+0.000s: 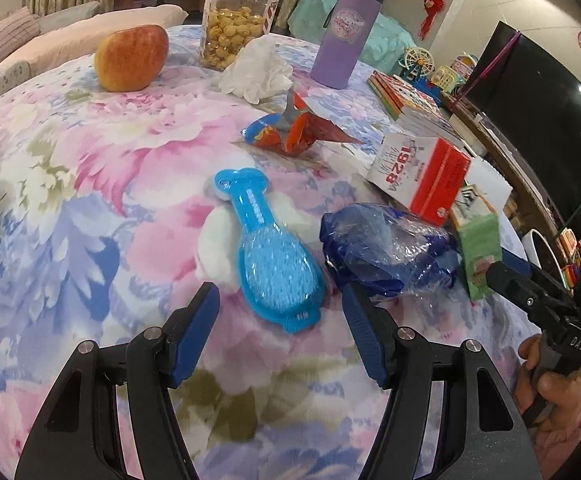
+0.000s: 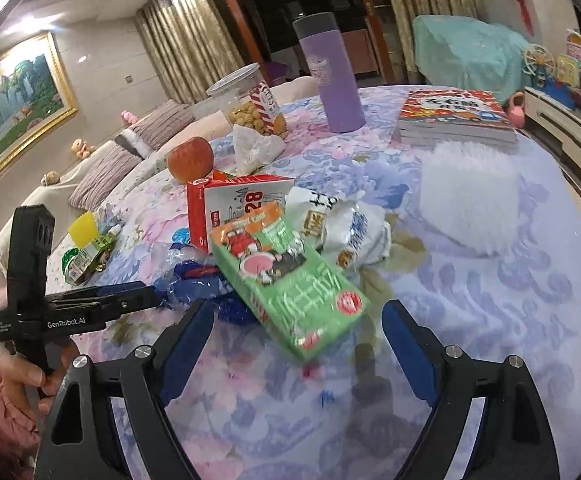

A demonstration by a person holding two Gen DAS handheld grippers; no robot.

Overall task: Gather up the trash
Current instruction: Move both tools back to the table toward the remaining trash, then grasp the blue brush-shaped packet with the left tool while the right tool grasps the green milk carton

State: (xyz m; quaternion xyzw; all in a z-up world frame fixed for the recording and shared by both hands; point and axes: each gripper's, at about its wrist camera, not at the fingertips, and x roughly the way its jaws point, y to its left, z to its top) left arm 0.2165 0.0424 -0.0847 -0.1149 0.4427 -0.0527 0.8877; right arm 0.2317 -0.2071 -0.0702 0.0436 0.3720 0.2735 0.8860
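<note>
Floral tablecloth [image 1: 90, 184] filled both views, left gripper [image 1: 280, 312] gaped empty at lower centre over a blue brush [image 1: 274, 256], blue wrapper [image 1: 386, 248] just right of it, right gripper [image 2: 296, 324] spread wide around a green carton's [image 2: 290, 280] near end mid-frame, not touching, red box [image 2: 234, 204] behind.

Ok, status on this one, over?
Left gripper, right gripper open, empty. Green milk carton ahead of right, leaning on crumpled blue plastic bag. Blue hairbrush between left's fingers.

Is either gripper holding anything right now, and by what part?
Nothing is held. The left gripper and right gripper both have their jaws open and empty above the table.
</note>
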